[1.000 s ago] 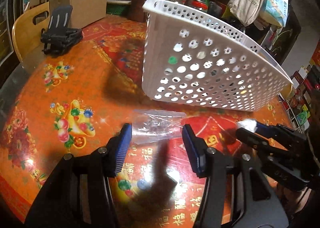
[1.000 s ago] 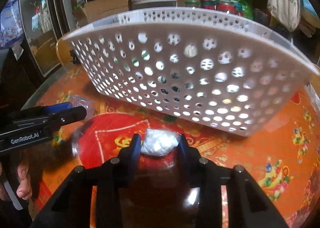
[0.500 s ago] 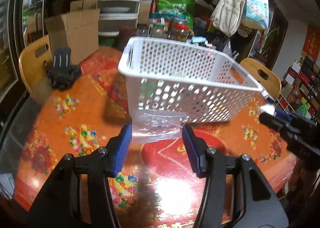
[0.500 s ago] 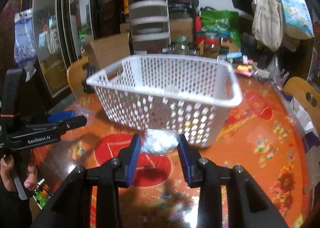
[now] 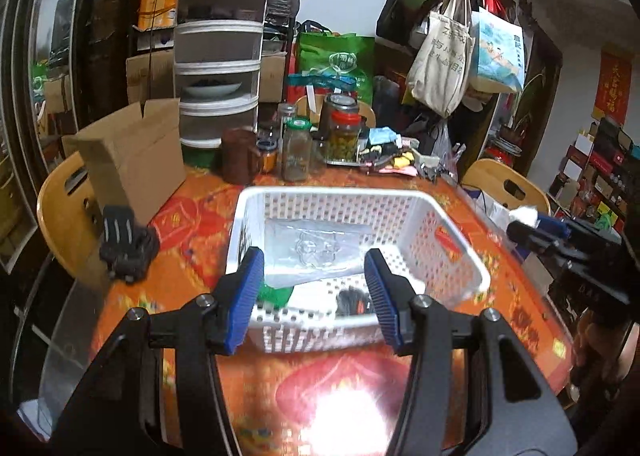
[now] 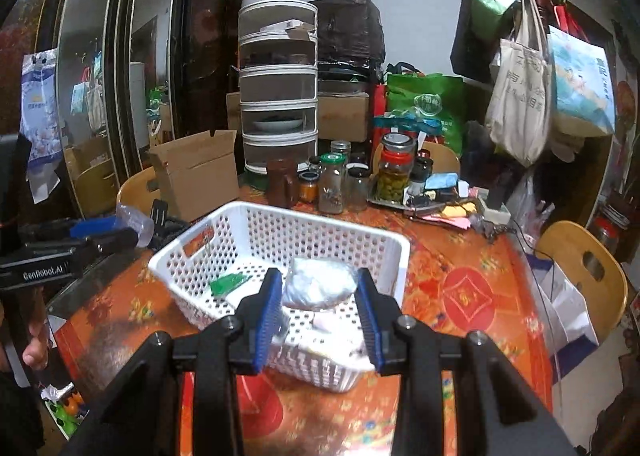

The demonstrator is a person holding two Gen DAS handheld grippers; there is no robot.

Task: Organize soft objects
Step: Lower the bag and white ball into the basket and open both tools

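The counter wears a red-and-orange patterned cloth, and the white perforated basket sits on it in front of a row of glass jars. Both claws hang above the basket. The left claw grips a clear plastic bag between its blue pads — the bag sits over the basket's interior. The right claw is closed on a white soft bundle in clear wrap, held over the basket's near end. Down on the basket floor lies a small green piece.
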